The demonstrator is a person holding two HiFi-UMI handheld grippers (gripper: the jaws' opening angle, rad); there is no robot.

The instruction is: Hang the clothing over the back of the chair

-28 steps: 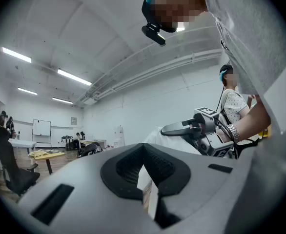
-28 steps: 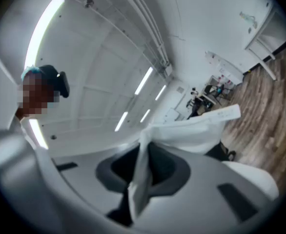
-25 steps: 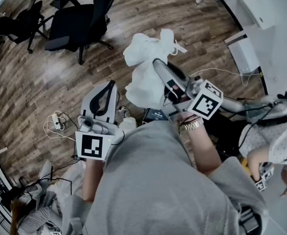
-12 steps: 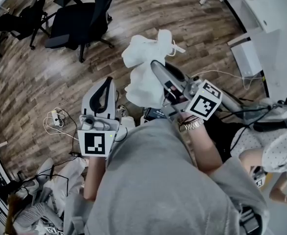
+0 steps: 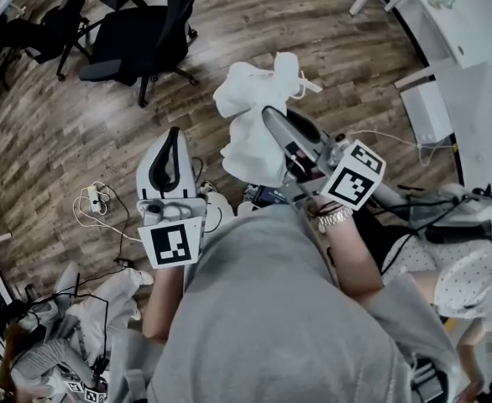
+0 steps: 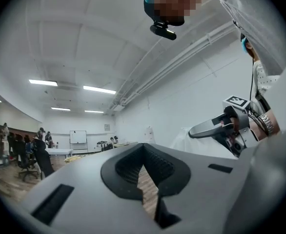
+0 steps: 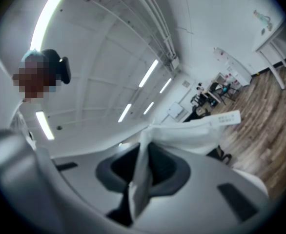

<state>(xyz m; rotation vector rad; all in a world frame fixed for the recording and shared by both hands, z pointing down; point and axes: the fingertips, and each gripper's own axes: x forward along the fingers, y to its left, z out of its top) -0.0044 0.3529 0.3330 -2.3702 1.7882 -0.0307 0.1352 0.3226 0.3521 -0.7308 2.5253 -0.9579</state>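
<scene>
Left hand-held gripper shifted; right hand-held gripper clamps one garment.

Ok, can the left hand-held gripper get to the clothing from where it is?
Probably yes. The white clothing hangs from the right hand-held gripper, beside the empty left hand-held gripper, with only open air between them. Its jaws look shut, so they would need to open first.

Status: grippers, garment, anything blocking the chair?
Right gripper shut on white garment, held up bunched. Left gripper shut, empty. Black chair ahead-left across wood floor, nothing seen between.
</scene>
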